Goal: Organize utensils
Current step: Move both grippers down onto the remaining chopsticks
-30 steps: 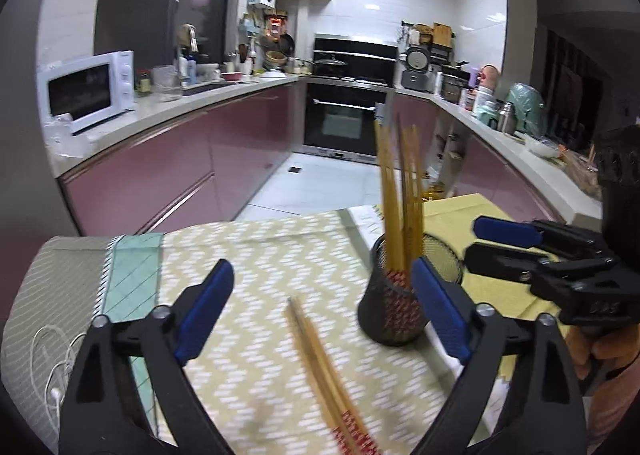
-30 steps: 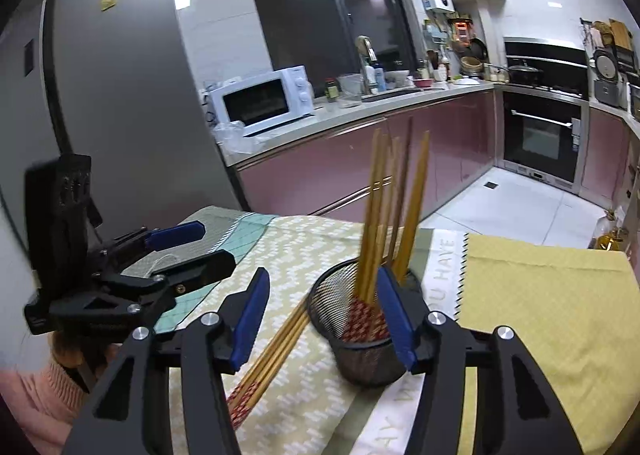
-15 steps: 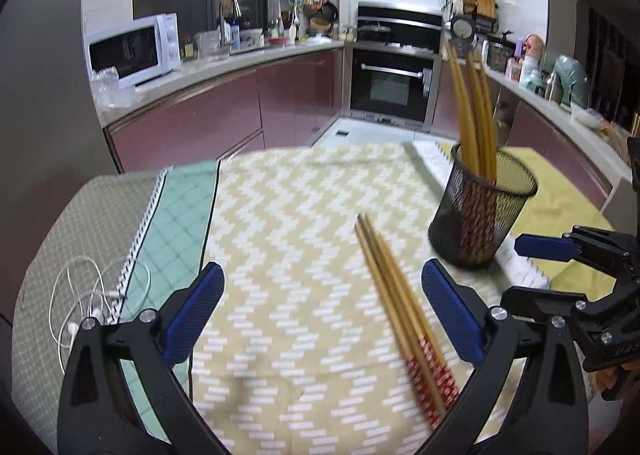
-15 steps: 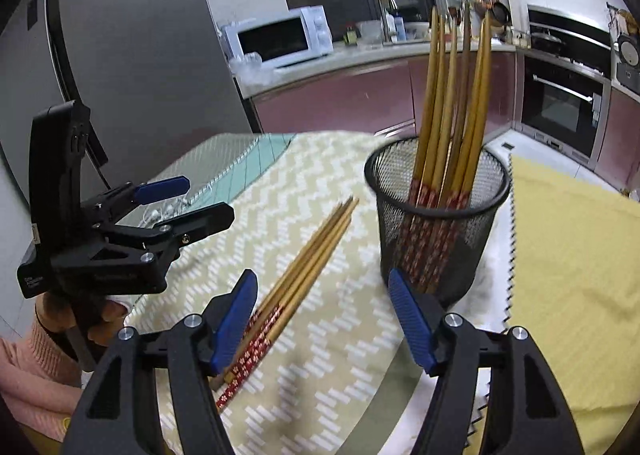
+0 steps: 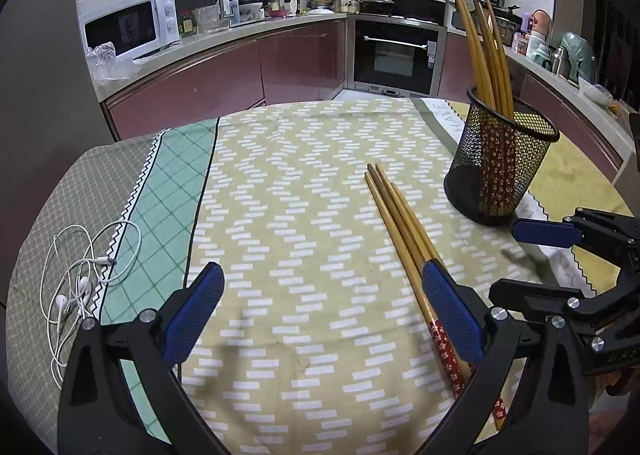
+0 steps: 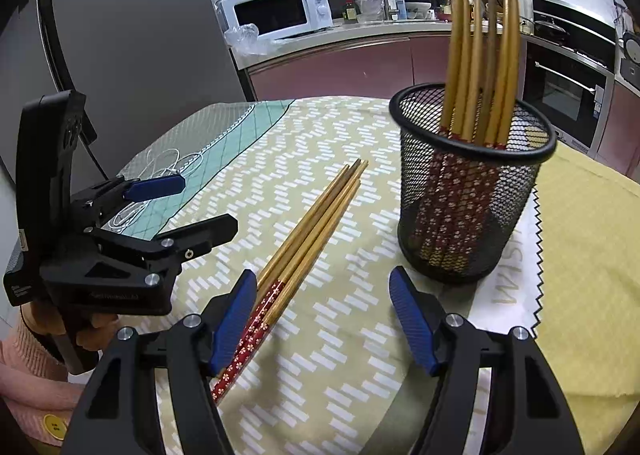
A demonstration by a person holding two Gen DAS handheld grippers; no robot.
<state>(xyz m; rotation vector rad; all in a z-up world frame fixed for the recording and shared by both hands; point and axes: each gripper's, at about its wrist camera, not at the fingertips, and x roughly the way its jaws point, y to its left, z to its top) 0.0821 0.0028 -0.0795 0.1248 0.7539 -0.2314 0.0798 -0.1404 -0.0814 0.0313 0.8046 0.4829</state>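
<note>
A black mesh holder (image 5: 502,167) (image 6: 468,191) stands on the tablecloth with several wooden chopsticks (image 6: 476,55) upright in it. Three loose chopsticks (image 5: 404,227) (image 6: 308,231) with red patterned ends lie flat on the cloth, left of the holder. My left gripper (image 5: 320,315) is open and empty, low over the cloth; its right finger sits over the chopsticks' red ends. My right gripper (image 6: 324,319) is open and empty, its left finger beside the red ends, the holder just ahead to the right. Each gripper shows in the other's view (image 5: 552,255) (image 6: 172,207).
White earphones (image 5: 80,275) lie tangled on the cloth's far left. A yellow cloth (image 6: 592,255) covers the table right of the holder. Kitchen counters, a microwave (image 5: 128,29) and an oven stand beyond the table edge.
Both grippers have pulled back and lowered away from the holder. The loose chopsticks now lie between and under the fingers. Both stay open.
</note>
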